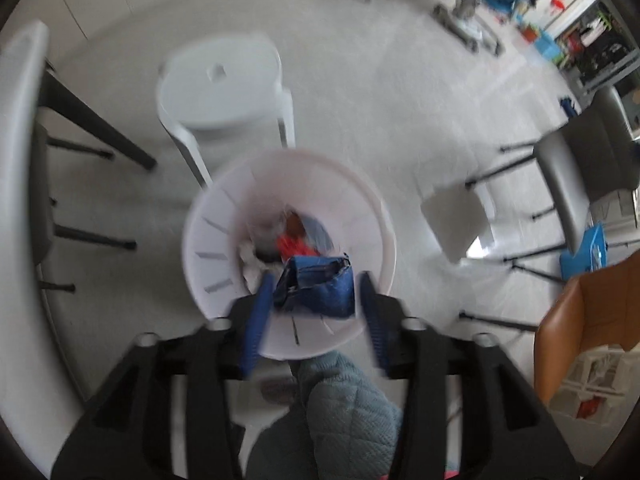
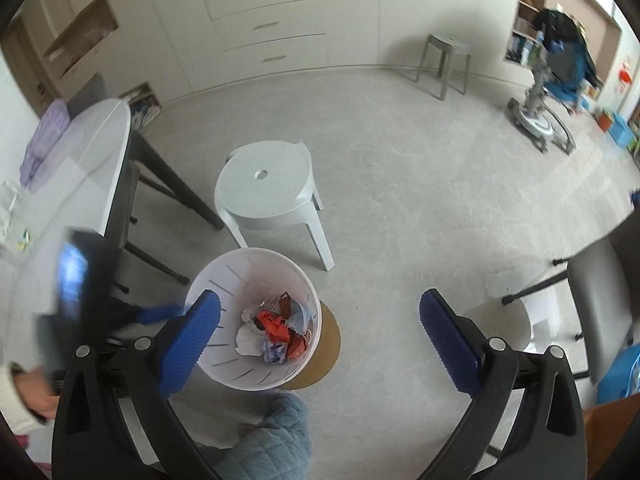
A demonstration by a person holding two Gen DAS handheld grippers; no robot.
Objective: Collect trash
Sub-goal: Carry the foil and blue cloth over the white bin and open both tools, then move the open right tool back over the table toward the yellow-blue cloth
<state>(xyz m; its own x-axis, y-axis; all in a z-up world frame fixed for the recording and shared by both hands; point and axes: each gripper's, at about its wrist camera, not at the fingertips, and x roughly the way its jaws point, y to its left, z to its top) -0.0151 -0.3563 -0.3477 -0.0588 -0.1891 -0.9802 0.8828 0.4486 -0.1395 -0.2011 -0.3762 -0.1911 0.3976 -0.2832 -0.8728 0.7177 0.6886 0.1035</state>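
My left gripper (image 1: 316, 300) points almost straight down over the white waste bin (image 1: 208, 240), and a blue crumpled packet (image 1: 320, 288) sits between its blue pads (image 1: 256, 320); the pads stand apart from it on both sides, so the jaws are open and press on nothing, though the picture is blurred and I cannot tell whether the packet touches the left pad; the packet lies over the near side of the bin's mouth, above the heap of trash (image 1: 288, 240) already inside, red, white and pale blue scraps; in the right wrist view the same bin (image 2: 216, 280) stands on the floor (image 2: 400, 200) just in front of my quilted teal slipper (image 2: 276, 436), on a round brown disc (image 2: 328, 344) that shows beyond its right side; my right gripper (image 2: 320, 336) hangs wide open and empty, its left pad (image 2: 188, 344) overlapping the bin's left rim in the view and its right pad well to the right of the bin over bare floor; the trash in the bin (image 2: 276, 332) shows clearly here, crumpled paper and wrappers in red, white and blue; beyond the bin stands a white plastic stool (image 2: 264, 188), touching nothing; to the left of the bin runs the white tabletop (image 2: 92, 168) on dark legs, and the blurred dark body of my left gripper (image 2: 72, 276) crosses in front of it, with my hand (image 2: 32, 396) at the picture's left edge.
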